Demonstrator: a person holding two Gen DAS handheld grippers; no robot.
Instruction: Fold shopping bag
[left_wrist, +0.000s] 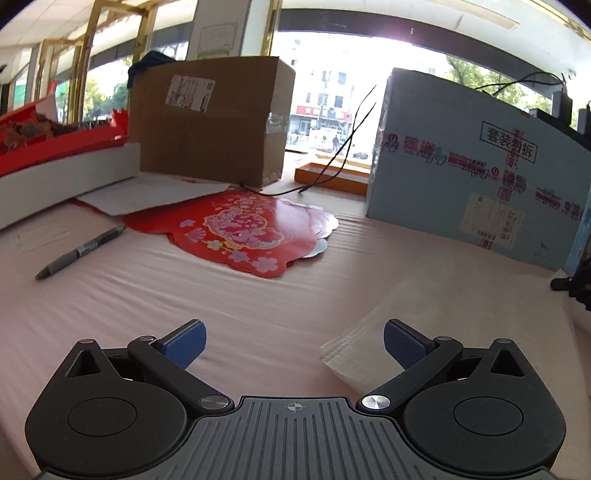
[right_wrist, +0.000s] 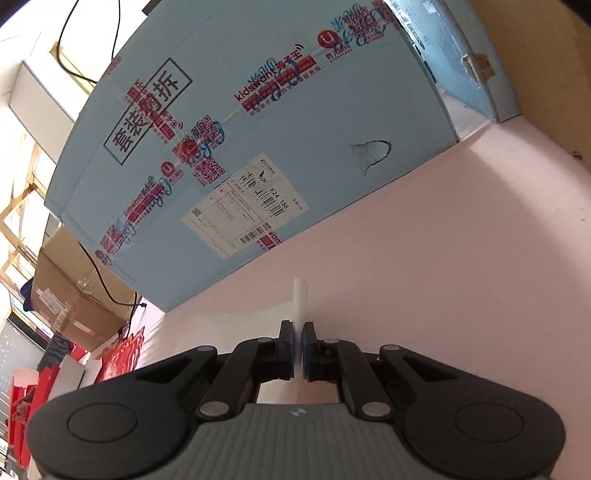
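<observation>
The shopping bag (left_wrist: 443, 325) is white and lies flat, partly folded, on the pink table cover at the lower right of the left wrist view. My left gripper (left_wrist: 294, 345) is open and empty, low over the cover, with its right finger over the bag's near corner. In the right wrist view my right gripper (right_wrist: 298, 345) is shut on a thin white edge of the bag (right_wrist: 299, 302), which sticks up between the blue pads. The view is tilted.
A large blue carton (left_wrist: 476, 177) stands behind the bag; it also fills the right wrist view (right_wrist: 258, 129). A brown cardboard box (left_wrist: 210, 118), a red paper decoration (left_wrist: 236, 229), a pen (left_wrist: 79, 253), a black cable (left_wrist: 347, 144) and a white tray of red items (left_wrist: 55, 162) lie further left.
</observation>
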